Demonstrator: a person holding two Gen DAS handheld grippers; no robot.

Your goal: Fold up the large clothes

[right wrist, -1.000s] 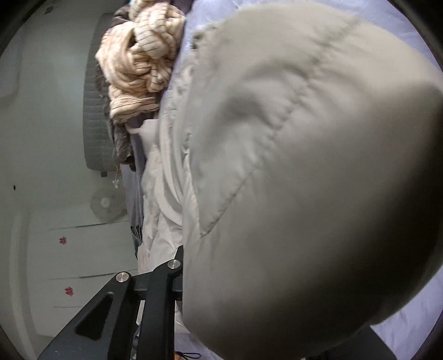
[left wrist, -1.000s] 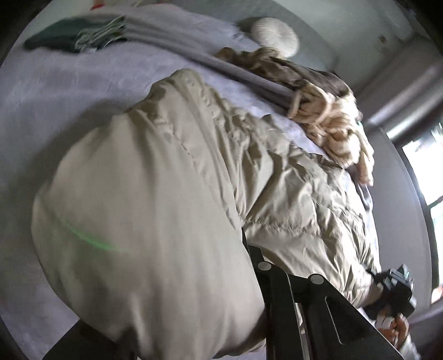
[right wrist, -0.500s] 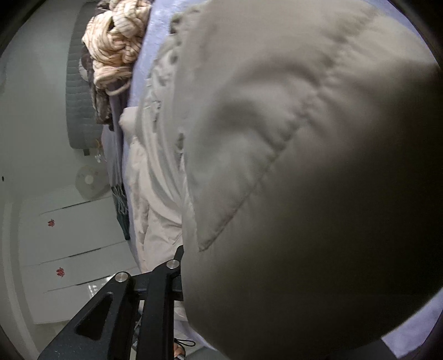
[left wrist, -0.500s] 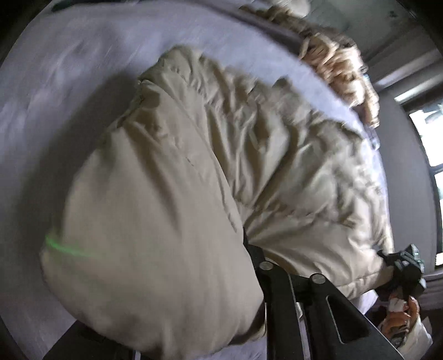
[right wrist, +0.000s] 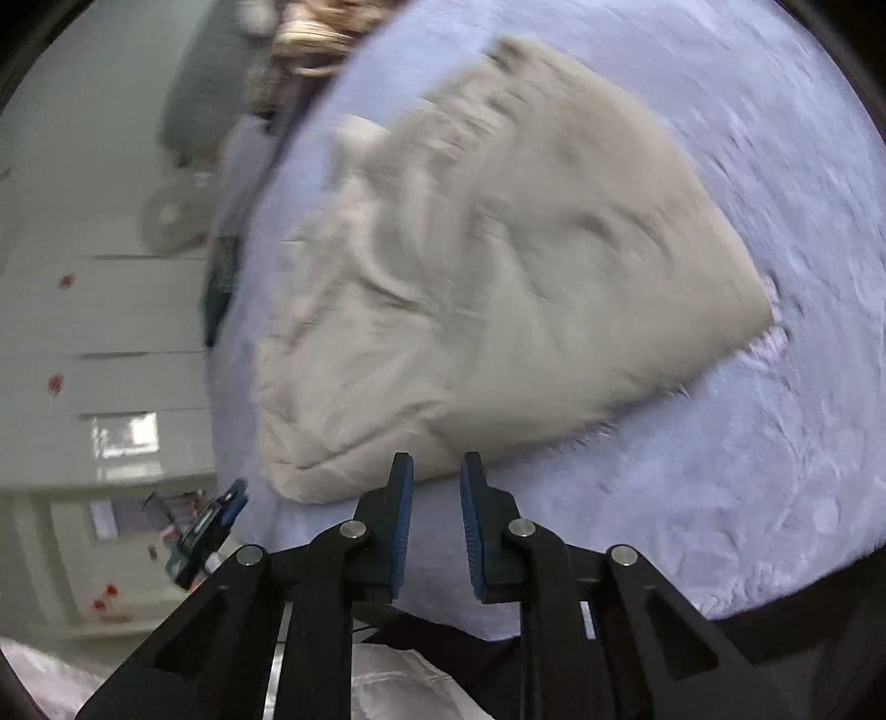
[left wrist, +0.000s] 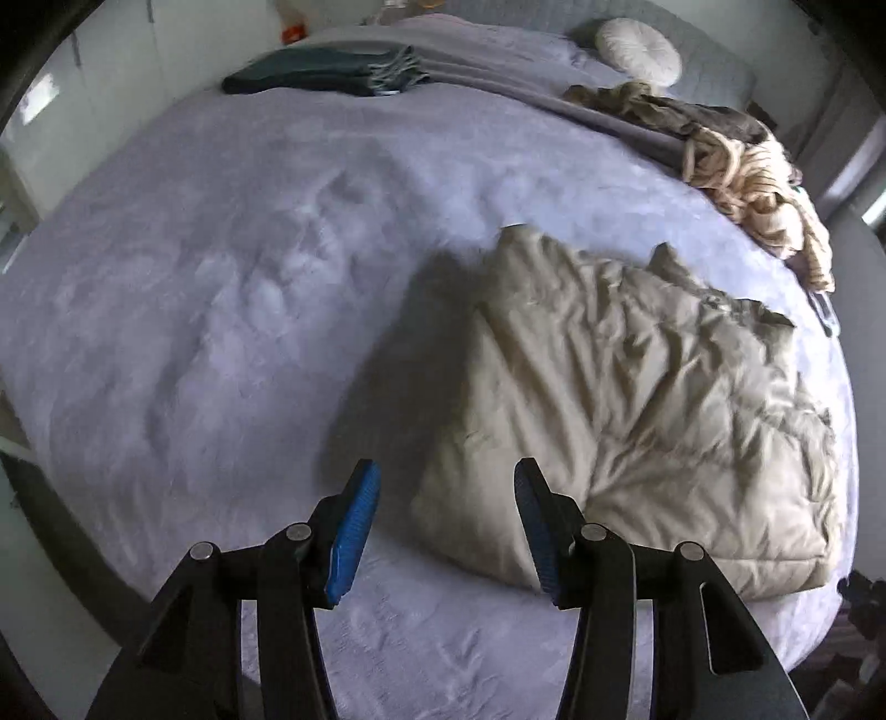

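jacket (left wrist: 637, 399) on bed (left wrist: 221, 277) | cushion (left wrist: 637, 50) behind | folded cloth (left wrist: 321, 72) far left

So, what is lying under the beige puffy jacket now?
The beige puffy jacket lies folded on the lavender fleece bedspread, which shows all around it. Whether anything else sits beneath it cannot be seen, because the jacket covers that area.
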